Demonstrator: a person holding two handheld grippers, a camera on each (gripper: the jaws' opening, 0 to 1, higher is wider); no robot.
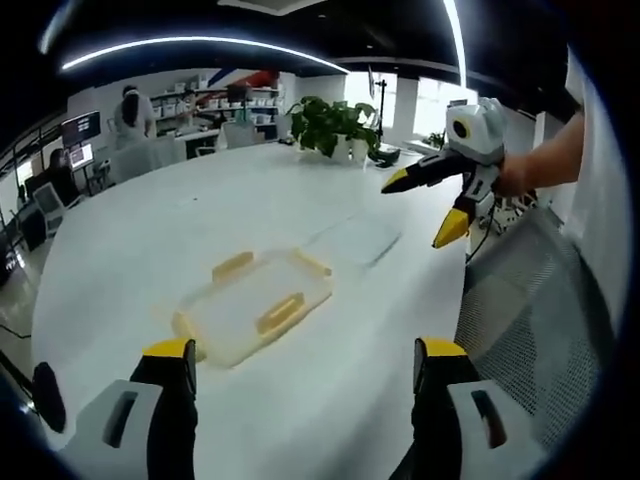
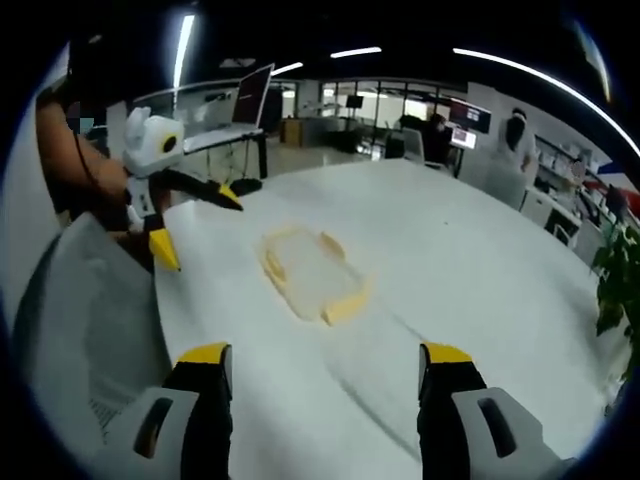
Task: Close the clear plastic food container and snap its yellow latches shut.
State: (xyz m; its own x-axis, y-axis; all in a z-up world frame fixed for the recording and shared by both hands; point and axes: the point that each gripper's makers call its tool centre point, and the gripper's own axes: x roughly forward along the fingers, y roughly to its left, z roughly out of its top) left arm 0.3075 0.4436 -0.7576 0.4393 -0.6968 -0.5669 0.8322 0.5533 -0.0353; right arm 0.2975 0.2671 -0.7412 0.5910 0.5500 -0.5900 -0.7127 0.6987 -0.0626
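**Container lies ahead of both spread tongs**

Container base with yellow latches rests mid-table, the clear lid just beyond. We judge our left gripper, jaws spread and empty, nearer than the right gripper, likewise spread.

The left gripper view looks across the white table from its near edge; the right gripper view faces it from the opposite side. Both stand well back, sharing the container mid-frame.
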